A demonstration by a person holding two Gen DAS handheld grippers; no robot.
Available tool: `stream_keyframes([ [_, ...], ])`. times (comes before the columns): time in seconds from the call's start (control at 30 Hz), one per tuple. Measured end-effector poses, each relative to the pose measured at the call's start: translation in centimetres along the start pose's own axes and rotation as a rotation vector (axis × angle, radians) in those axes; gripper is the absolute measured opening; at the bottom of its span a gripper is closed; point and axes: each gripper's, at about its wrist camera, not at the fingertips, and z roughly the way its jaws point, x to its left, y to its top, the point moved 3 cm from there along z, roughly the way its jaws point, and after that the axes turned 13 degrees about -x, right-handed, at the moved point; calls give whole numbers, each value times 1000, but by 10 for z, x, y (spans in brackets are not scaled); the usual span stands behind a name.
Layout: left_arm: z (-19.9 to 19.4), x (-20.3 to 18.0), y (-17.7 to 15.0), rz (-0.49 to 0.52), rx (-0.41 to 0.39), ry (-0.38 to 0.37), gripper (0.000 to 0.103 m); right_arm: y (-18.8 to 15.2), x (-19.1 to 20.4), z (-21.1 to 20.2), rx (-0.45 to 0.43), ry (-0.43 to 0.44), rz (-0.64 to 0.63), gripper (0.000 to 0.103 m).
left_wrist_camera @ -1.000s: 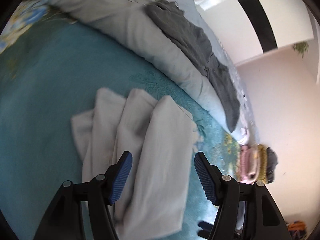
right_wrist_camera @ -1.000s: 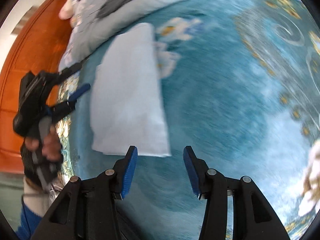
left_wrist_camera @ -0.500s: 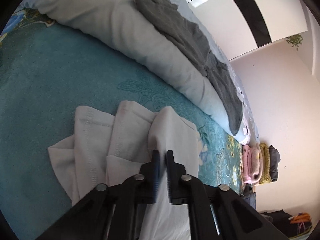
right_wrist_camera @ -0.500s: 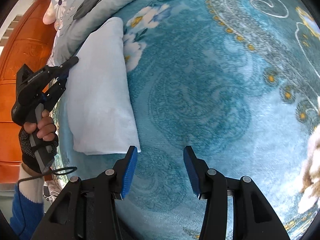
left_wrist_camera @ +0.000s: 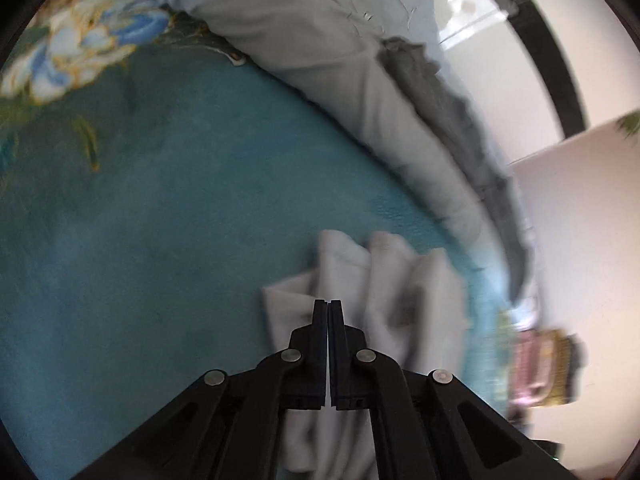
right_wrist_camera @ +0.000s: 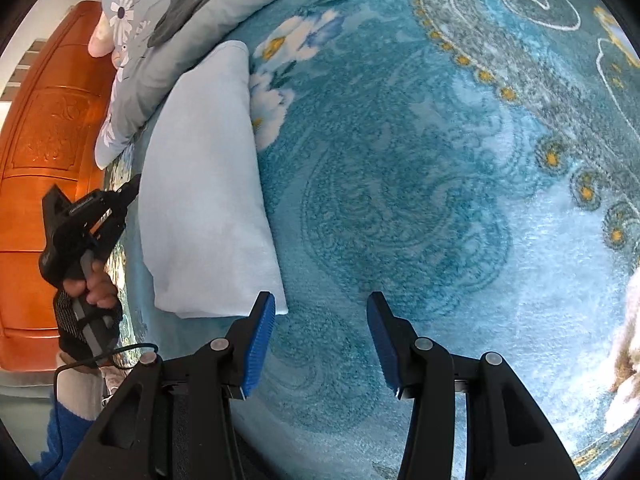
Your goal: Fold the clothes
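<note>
No readable text is found. A small pale marking is seen on the side of the left tool (right_wrist_camera: 90,216) in the right wrist view, too small to be read.

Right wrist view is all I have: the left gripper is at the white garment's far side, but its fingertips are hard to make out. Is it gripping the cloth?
Observer: Yes. The left wrist view shows the left gripper shut on a fold of the white garment.
Operator: Does the garment lie flat at that end?
Observer: No, it bunches into several ridges there.
Operator: Any finished pile nearby?
Observer: A blurred stack of folded clothes, pink, yellow and dark, sits past the garment, near the wall.
</note>
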Motion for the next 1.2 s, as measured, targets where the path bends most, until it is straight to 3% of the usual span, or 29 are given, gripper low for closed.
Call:
stream_keyframes([
  [0.1, -3, -21, -4, 27, 5, -88, 5, 1, -11, -2, 3, -5, -2, 49],
  [0.13, 1, -31, -6, 55, 20, -92, 15, 2, -17, -4, 1, -4, -1, 49],
  [0.17, 8, -40, -8, 90, 48, -91, 34, 2, -16, -4, 0, -3, 1, 49],
  [0.23, 20, -55, -13, 147, 87, -88, 60, 1, -15, -3, 3, -2, 1, 49],
  [0.27, 26, -59, -16, 169, 101, -79, 63, 1, -15, -3, 3, -3, 0, 49],
  [0.37, 46, -61, -27, 216, 152, -20, 62, 0, -15, -3, 3, -2, 8, 49],
  [0.5, 34, -68, -35, 231, 102, -82, 58, 0, -19, -2, 2, 3, 18, 49],
  [0.6, 34, -78, -44, 301, 130, -76, 37, 2, -20, 1, 6, 2, 26, 49],
  [0.67, 42, -75, -48, 321, 165, -36, 15, 3, -19, 3, 7, 0, 27, 50],
  [0.77, 47, -60, -49, 239, 166, -19, 7, 3, -17, 3, 8, 9, 24, 55],
  [0.83, 37, -55, -45, 184, 133, -44, 5, 3, -16, 3, 8, 20, 23, 58],
  [0.93, 10, -62, -36, 198, 55, -79, 5, 2, -18, 3, 3, 27, 28, 58],
  [1.0, -4, -59, -28, 220, -12, -59, 5, 2, -19, 3, 2, 30, 33, 58],
  [1.1, 9, -29, -27, 186, 31, 51, 5, 3, -19, 4, 3, 34, 29, 58],
  [1.2, 8, -8, -28, 123, 40, 47, 9, 4, -16, 4, -3, 56, 23, 59],
])
